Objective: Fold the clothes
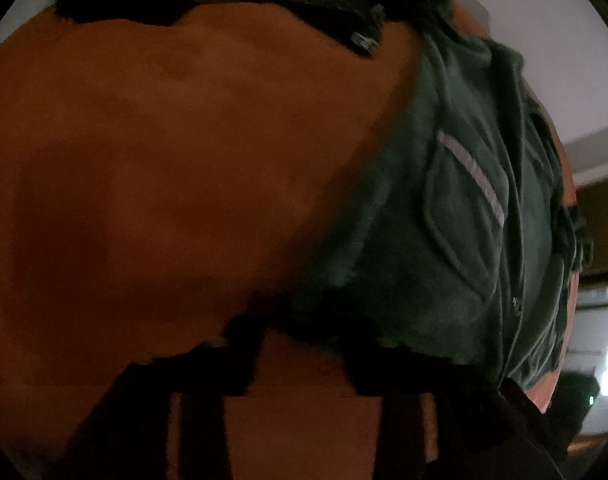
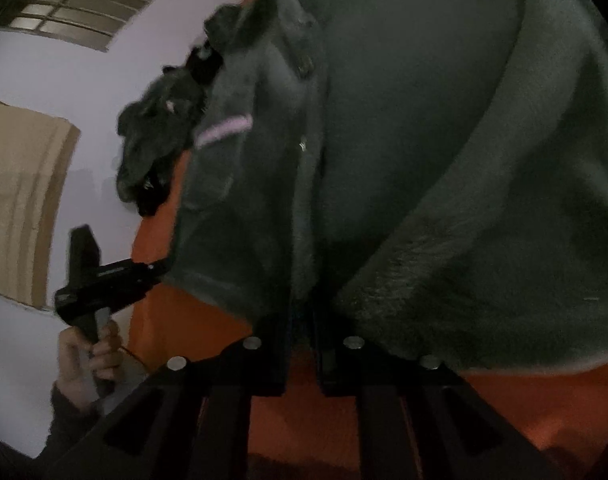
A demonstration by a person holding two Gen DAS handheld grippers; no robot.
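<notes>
Garment layout: your green jacket (image 2: 403, 140) lay spread on the orange surface (image 2: 311, 420), front placket up, probably flattened for folding. Beside the jacket's pocket edge, your left gripper (image 2: 160, 270) reached in, apparently seeking a corner; from its own view its jaws stood partly apart over bare orange, gripping nothing. At the jacket's hem, your right gripper (image 2: 302, 360) had jaws nearly together with cloth between; whether they pinched it was unclear.
</notes>
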